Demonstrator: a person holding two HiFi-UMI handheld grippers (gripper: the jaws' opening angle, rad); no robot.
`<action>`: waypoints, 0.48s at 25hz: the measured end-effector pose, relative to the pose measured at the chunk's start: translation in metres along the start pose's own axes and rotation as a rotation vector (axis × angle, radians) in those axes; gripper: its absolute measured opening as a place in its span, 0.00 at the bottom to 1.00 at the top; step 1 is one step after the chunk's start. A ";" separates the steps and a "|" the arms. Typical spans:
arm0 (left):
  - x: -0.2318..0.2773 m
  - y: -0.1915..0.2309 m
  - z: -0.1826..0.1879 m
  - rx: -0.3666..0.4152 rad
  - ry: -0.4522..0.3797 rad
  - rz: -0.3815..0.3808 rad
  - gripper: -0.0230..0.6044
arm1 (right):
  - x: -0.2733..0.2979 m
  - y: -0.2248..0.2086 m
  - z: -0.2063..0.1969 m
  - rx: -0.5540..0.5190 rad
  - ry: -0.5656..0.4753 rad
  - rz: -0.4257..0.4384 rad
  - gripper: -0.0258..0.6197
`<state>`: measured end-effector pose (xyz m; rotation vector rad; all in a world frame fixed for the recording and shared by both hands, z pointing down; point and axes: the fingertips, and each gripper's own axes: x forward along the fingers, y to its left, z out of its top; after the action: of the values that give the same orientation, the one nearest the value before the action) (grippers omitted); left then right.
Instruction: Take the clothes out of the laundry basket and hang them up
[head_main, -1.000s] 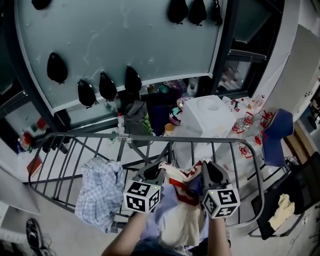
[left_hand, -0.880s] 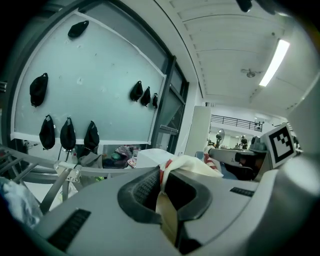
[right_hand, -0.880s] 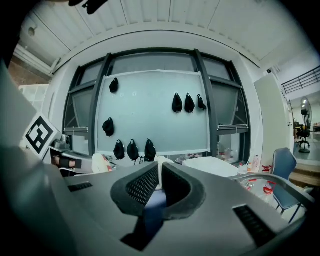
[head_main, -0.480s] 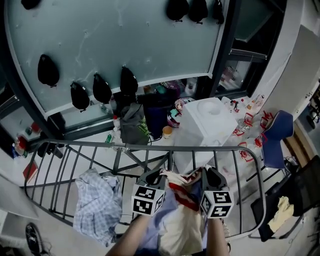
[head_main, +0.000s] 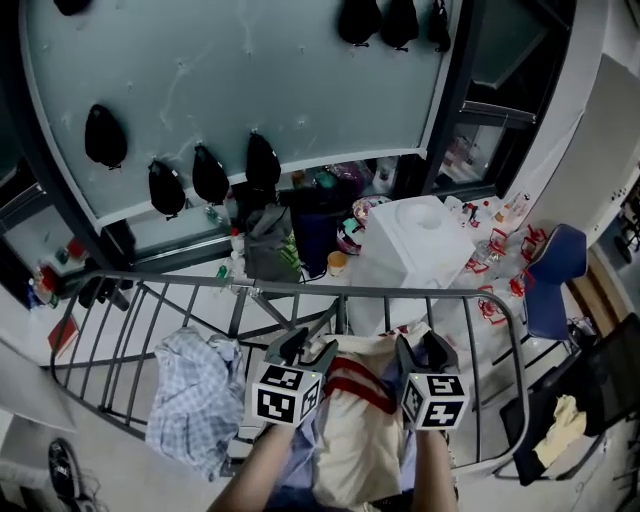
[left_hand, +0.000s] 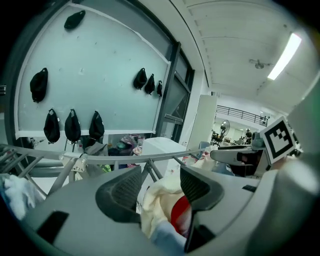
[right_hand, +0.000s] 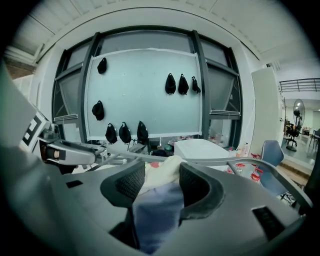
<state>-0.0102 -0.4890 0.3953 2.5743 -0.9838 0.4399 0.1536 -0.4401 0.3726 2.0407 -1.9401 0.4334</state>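
Observation:
A cream garment with a red stripe (head_main: 355, 420) lies draped over the grey drying rack (head_main: 300, 289), with pale blue cloth along its edges. My left gripper (head_main: 305, 350) is at its left top corner and my right gripper (head_main: 421, 349) at its right top corner. Both pairs of jaws have just been opening and stand wide apart. In the left gripper view the cream and red cloth (left_hand: 160, 205) lies loose between the left gripper's (left_hand: 160, 182) pads. In the right gripper view blue cloth (right_hand: 155, 210) lies slack between the right gripper's (right_hand: 162, 180) pads. No laundry basket is in view.
A blue checked shirt (head_main: 195, 395) hangs on the rack's left part. Beyond the rack stand a white box (head_main: 420, 245), a dark heap of bags and bottles (head_main: 300, 215), and a blue chair (head_main: 555, 275) at the right. Black pouches (head_main: 210, 175) hang on the glass panel.
Both grippers let go of the garment's top edge and sank a little. The bunched cream and red cloth dropped and now lies flatter on the rack.

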 end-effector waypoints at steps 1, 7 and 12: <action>-0.005 -0.002 0.001 -0.002 -0.008 0.005 0.42 | -0.003 0.000 -0.001 0.000 0.014 0.002 0.35; -0.034 -0.019 -0.002 -0.004 -0.049 0.023 0.42 | -0.035 0.001 -0.008 0.025 0.059 0.023 0.37; -0.065 -0.040 0.003 -0.006 -0.128 0.026 0.42 | -0.081 0.011 0.005 0.039 -0.074 0.067 0.37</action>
<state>-0.0286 -0.4246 0.3580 2.6139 -1.0602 0.2811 0.1390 -0.3693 0.3348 2.0473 -2.0639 0.4201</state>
